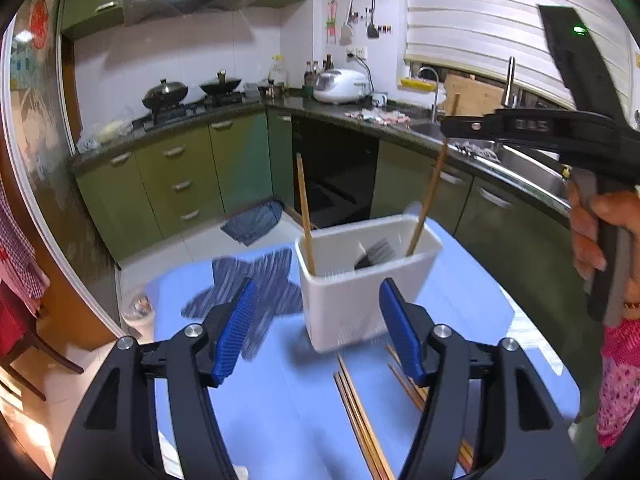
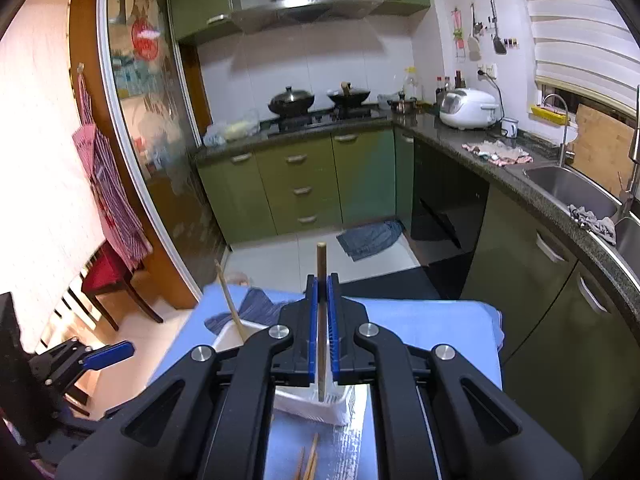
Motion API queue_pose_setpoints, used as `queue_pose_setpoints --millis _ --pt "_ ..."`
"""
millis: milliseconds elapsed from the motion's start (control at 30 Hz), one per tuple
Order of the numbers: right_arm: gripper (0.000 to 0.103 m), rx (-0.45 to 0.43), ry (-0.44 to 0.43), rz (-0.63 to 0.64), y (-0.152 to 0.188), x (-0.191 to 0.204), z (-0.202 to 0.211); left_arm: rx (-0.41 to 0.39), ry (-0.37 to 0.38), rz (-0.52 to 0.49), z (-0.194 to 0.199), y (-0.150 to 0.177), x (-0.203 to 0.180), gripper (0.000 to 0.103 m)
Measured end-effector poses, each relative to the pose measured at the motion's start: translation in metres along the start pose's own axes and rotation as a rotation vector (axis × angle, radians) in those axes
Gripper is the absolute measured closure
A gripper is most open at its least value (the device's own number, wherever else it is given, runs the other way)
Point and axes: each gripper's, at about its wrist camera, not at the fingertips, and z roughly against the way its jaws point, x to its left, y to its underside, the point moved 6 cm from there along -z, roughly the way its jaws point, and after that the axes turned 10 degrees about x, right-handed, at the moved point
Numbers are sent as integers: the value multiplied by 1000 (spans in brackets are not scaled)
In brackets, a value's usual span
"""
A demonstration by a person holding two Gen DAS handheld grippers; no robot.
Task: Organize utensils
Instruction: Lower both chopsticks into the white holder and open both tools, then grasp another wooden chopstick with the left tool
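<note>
While the blue-topped table (image 1: 472,304) carries everything, the white utensil holder (image 1: 360,300) sits near its middle, light-looking and free-standing, so a sideways push from the descending chopstick could tip or slide it. That chopstick (image 2: 321,320) is pinched upright between the narrow pads of the right gripper (image 2: 322,320), its lower tip just inside the holder's rim at 6 o'clock in the right wrist view; if released while leaning, I judge it may bounce off the rim or fall out. The left gripper (image 1: 320,328) hovers wide and empty in front of the holder, holding nothing. One chopstick (image 1: 306,216) already leans at the holder's 9 o'clock corner, beside a dark utensil (image 1: 374,254). Loose chopsticks (image 1: 360,416) lie on the table at 6 o'clock, ready to roll if nudged.

Motion blur smears the holder and dark utensil, so its type is unclear. Black gripper frames hide much of the table and the loose chopsticks' ends.
</note>
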Motion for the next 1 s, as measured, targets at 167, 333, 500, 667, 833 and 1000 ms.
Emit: queue_pose_setpoints --millis 167,333,500,667,833,1000 --pt "94 -1 5 13 13 2 -4 41 13 12 -5 17 -2 42" --pt "89 -44 16 36 30 9 28 132 34 45 -27 43 -5 42" --pt "81 -2 23 65 78 12 45 274 67 102 -62 75 -7 43" --pt "81 132 24 51 144 -2 15 375 65 125 -91 99 -9 56" --pt "81 212 15 -4 183 -23 -12 457 63 143 -116 110 -11 65" --pt "81 228 7 -16 193 -32 -16 508 43 149 -129 120 -9 78"
